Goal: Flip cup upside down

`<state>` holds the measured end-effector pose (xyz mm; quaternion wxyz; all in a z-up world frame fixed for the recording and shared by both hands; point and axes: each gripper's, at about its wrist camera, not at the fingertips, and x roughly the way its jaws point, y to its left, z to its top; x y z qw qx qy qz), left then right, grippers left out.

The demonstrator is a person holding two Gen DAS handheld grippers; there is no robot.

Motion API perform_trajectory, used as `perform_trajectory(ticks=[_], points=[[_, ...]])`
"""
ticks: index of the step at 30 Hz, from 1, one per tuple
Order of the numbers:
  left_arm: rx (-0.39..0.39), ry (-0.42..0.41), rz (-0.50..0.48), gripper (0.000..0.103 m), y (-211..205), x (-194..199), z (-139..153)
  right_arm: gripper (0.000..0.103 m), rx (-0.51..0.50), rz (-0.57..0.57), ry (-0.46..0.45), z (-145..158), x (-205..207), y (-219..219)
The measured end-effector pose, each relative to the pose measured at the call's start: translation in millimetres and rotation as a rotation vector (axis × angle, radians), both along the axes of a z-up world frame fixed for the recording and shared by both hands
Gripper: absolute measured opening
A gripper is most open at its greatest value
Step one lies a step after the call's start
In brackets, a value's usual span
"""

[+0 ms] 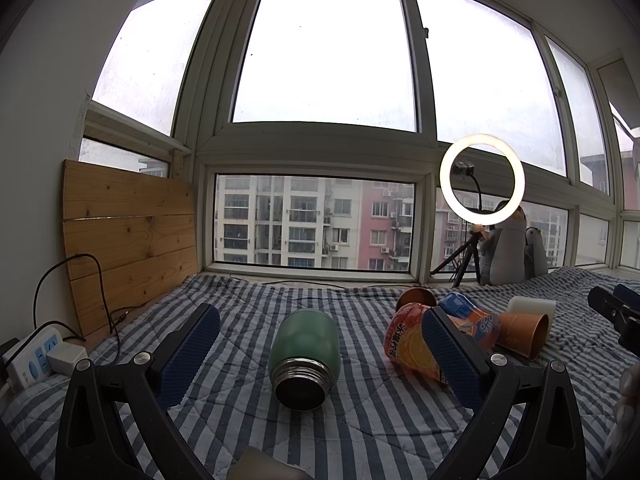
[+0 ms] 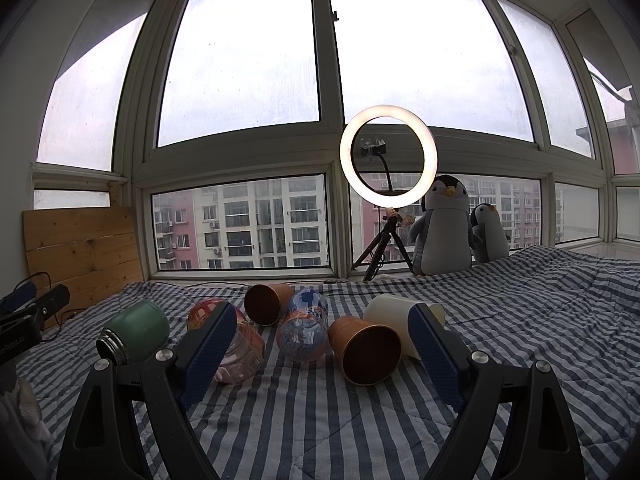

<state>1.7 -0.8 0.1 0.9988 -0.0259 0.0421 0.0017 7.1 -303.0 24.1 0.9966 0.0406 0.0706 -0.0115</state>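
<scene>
Open striped quilt (image 2: 540,320) lies from 1 to 4 o'clock of the right gripper (image 2: 324,350), and bare quilt sits directly below both grippers. At 12 o'clock the brown cup (image 2: 366,354) lies between the right fingers, with the cream cup (image 2: 390,314) touching it at 1, bottles (image 2: 304,332) crowding 10 to 11. The green flask (image 1: 305,350) lies alone between the left gripper's (image 1: 320,354) fingers, quilt free on either side.

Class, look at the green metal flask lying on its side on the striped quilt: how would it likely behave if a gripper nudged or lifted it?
The green flask lies on its rounded side, so a nudge would probably roll it. Its steel threaded neck suggests rigid walls, likely heavier than the paper cup. The smooth coating may slip between the pads.
</scene>
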Motion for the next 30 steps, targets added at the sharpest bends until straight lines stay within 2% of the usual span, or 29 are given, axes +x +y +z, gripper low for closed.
perform_trajectory(ticks=[9, 11, 13, 30], points=[[0.000, 0.013, -0.003, 0.102, 0, 4, -2, 0.085, 0.000, 0.001, 0.004, -1, 1, 0], [0.001, 0.020, -0.004, 0.102, 0, 6, -3, 0.088, -0.001, 0.002, 0.006, -1, 1, 0], [0.001, 0.027, -0.005, 0.102, 0, 8, -3, 0.095, -0.003, 0.007, 0.010, -1, 2, 1], [0.004, 0.123, -0.009, 0.102, -1, 31, -8, 0.097, -0.068, 0.015, 0.048, -1, 9, 14]])
